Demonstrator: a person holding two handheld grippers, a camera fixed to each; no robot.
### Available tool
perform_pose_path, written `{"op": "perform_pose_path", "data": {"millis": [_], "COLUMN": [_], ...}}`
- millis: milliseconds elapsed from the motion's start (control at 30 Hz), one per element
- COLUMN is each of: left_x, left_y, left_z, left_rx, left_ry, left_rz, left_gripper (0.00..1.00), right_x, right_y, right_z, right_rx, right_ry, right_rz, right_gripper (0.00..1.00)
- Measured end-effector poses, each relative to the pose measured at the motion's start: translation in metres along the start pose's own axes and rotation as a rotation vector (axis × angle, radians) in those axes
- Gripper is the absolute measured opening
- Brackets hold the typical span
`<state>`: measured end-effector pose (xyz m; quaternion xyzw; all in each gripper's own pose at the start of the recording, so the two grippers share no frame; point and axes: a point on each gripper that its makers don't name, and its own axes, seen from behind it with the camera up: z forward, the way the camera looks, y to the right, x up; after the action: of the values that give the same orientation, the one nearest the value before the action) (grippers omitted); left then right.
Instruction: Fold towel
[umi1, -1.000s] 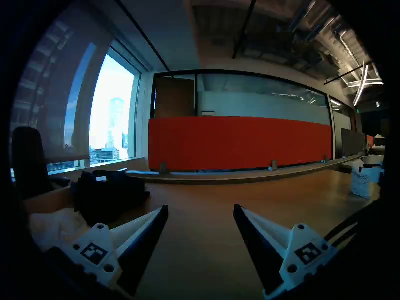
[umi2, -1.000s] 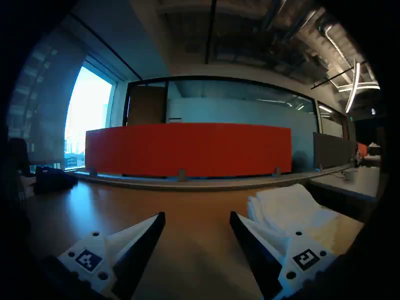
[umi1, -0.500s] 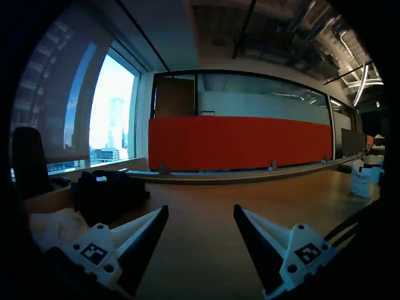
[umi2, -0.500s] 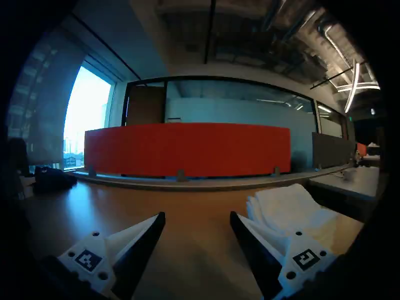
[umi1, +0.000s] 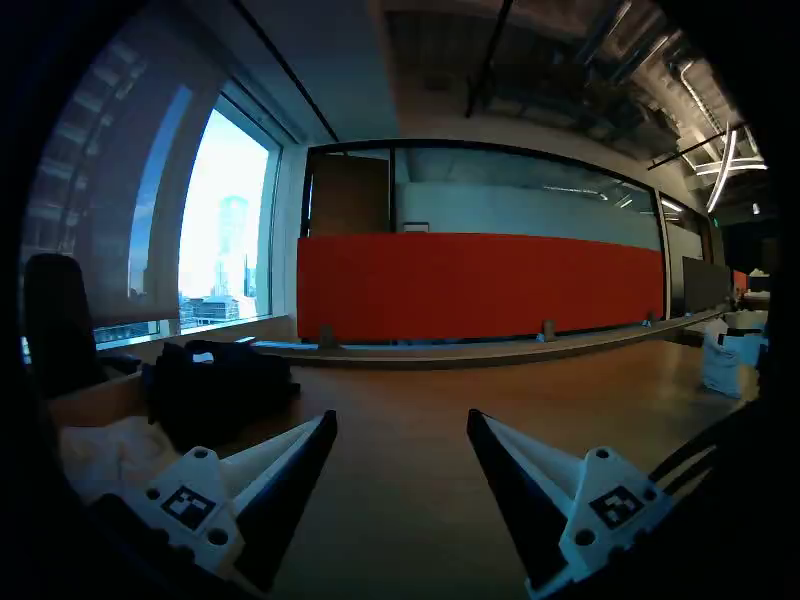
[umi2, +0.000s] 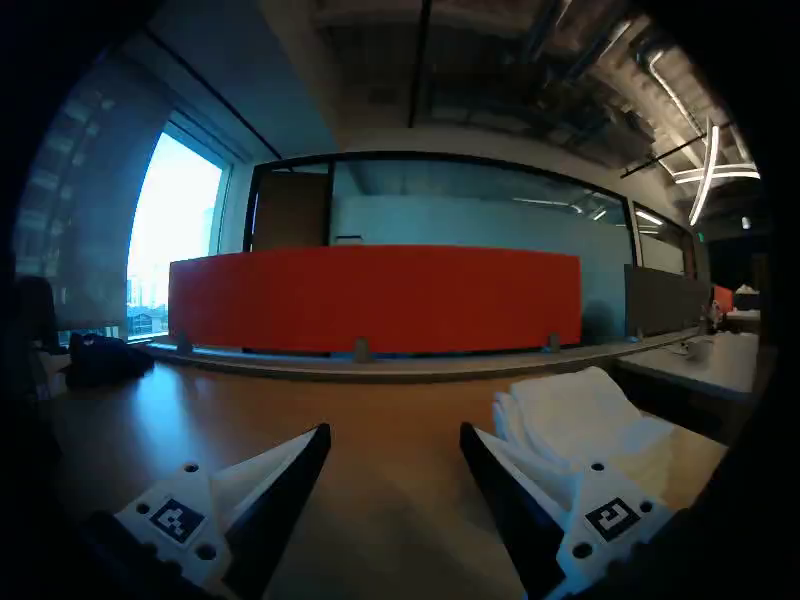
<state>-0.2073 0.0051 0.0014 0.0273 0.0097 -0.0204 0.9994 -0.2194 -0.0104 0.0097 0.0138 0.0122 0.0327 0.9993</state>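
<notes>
Right gripper view: my right hand-held gripper gapes wide, empty; grabbing the towels at right might pinch several layers.

In the left gripper view, one finger of the left gripper is covering the near edge of a pale crumpled cloth. The picture's rim is cutting off a dark chair and a white bag. In the right gripper view, a finger of the right gripper is hiding the front of the folded towel stack. A dark bundle far left is showing too small to identify.
</notes>
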Motion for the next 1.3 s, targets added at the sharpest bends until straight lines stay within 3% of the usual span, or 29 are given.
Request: {"op": "perform_pose_path", "data": {"millis": [1300], "left_x": [0.0061], "left_y": [-0.0015], "left_z": [-0.0015], "left_rx": [0.0], "left_ry": [-0.002], "left_rz": [0.001], "left_gripper": [0.97], "right_x": [-0.0005], "right_y": [0.0015], "right_z": [-0.0001], "right_rx": [0.0], "right_ry": [0.0], "right_rz": [0.0], "right_gripper": [1.0]}}
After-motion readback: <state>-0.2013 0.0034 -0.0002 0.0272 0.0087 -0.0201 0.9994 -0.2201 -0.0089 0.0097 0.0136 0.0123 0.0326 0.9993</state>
